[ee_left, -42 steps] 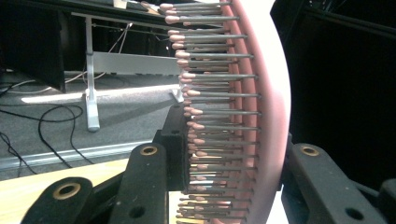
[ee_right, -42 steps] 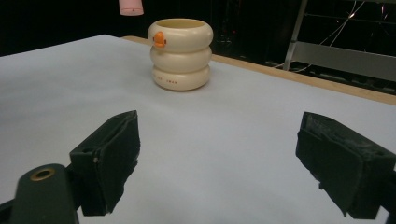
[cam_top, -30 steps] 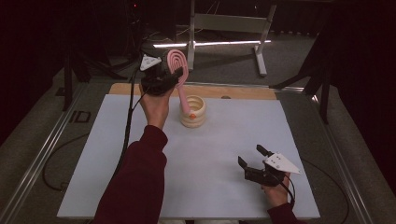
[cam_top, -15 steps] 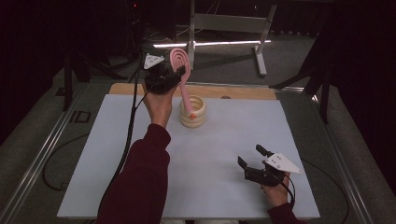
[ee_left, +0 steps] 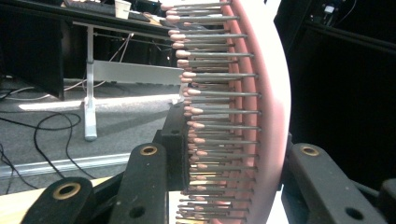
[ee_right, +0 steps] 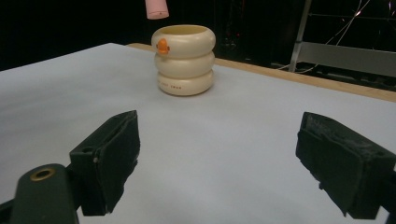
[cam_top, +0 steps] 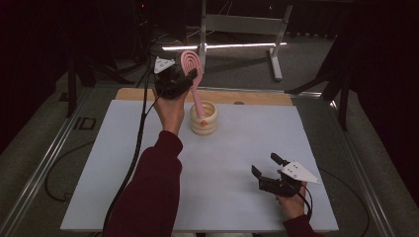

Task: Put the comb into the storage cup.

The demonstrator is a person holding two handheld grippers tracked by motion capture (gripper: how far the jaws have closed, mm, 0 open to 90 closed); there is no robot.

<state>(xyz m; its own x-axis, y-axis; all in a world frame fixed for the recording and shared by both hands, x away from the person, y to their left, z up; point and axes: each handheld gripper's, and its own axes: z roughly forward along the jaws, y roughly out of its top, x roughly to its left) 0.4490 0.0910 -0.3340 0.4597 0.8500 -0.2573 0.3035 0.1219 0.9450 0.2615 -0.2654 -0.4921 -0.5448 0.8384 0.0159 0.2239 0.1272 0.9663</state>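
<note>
Clearly the left hand-held gripper [cam_top: 184,79] is clamping the pink hairbrush [cam_top: 193,81] by its bristled head, above the cream holder [cam_top: 203,118]; light, stiff, springy bristles. Right hand-held gripper [cam_top: 267,171] is gaping empty.

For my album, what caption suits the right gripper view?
Open right gripper waits low over the white table, facing a cream ringed cup with a pink brush handle hanging above it.
</note>
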